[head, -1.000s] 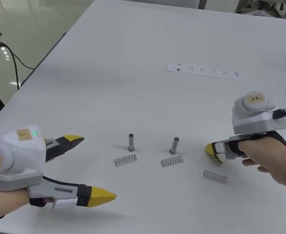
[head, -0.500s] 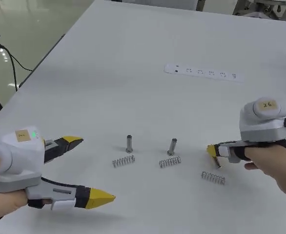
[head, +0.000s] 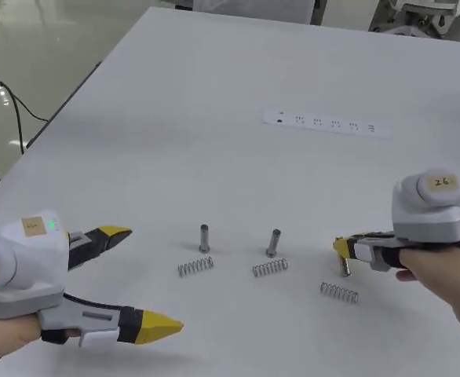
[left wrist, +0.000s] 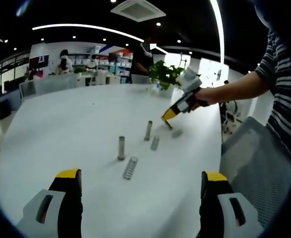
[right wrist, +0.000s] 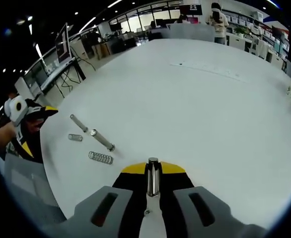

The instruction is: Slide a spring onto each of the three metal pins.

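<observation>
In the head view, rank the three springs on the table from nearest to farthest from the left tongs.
1. Left spring, just off the left tongs.
2. Middle spring, beside the middle pin.
3. Right spring, near the right tongs.

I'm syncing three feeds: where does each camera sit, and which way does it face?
Head view: on the headset, looking down at the table; left gripper, right gripper, a hand show.
Left gripper view: on the left gripper, looking past open jaws toward the right gripper; striped sleeve shows.
Right gripper view: on the right gripper, along jaws shut on a pin.
All share two standing pins.
</observation>
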Motion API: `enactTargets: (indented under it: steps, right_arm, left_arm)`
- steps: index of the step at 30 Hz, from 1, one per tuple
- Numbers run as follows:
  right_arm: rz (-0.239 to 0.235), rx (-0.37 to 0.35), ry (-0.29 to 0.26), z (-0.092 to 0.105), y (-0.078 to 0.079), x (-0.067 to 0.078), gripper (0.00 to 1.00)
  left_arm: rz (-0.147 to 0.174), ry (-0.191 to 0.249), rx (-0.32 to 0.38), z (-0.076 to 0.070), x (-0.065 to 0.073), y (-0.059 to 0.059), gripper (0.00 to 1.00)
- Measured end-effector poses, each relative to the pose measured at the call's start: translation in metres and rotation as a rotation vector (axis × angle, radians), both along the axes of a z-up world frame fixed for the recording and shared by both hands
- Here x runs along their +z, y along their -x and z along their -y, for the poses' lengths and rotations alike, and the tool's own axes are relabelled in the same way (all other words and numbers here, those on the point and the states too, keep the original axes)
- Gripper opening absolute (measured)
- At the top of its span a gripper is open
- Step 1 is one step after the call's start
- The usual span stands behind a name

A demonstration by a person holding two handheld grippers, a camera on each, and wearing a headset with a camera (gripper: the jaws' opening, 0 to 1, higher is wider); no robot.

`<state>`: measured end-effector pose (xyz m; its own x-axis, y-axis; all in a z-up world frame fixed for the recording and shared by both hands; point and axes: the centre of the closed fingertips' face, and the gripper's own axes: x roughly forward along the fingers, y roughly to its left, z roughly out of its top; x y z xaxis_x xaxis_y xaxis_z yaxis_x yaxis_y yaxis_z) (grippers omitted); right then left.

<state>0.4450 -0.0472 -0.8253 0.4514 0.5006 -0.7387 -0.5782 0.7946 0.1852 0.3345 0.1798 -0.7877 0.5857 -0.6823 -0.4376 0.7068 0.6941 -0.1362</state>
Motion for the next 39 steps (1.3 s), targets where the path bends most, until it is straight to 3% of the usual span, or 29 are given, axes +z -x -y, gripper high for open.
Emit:
enactTargets:
  steps: [17,39]
  right_arm:
    - [0.050,0.007,-0.019,0.000,-0.001,0.008,0.05]
    - [0.080,0.021,-0.031,0.004,0.007,0.013,0.05]
  left_arm:
    - [0.000,-0.002,-0.002,0.000,0.000,0.004,0.97]
    - [0.008,0.000,-0.002,0.000,0.003,0.002,0.97]
